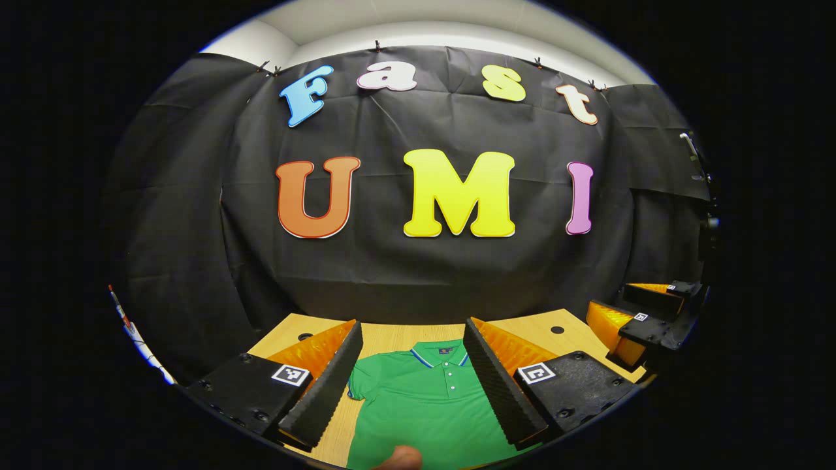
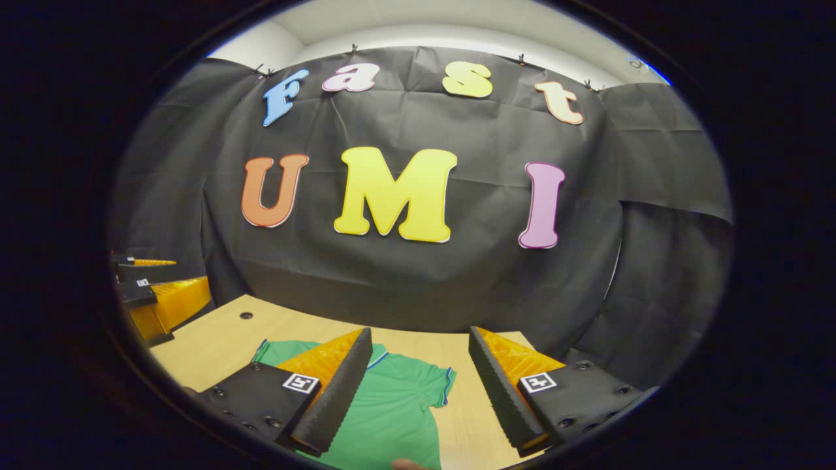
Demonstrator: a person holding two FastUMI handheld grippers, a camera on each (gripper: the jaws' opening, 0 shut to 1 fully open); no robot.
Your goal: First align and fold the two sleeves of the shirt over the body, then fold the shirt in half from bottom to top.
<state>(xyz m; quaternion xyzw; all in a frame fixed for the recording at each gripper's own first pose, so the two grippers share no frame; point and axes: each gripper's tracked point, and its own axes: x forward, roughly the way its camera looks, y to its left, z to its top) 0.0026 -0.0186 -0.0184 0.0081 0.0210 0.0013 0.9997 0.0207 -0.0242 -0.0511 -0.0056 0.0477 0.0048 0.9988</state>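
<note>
The green short-sleeved polo shirt (image 1: 424,398) lies flat on the pale wooden table (image 1: 522,326), collar away, below both wide-open empty grippers, left gripper (image 1: 415,385) over its chest, right gripper (image 2: 418,391) nearer one sleeve (image 2: 437,385).

A light wooden desk (image 1: 522,326) lies ahead of me, with small round holes (image 1: 557,329) in its top, one toward each far corner. Black cloth (image 1: 424,274) hangs behind it as the wall, clipped along its upper edge, and a white wall (image 1: 418,19) shows above that.
</note>
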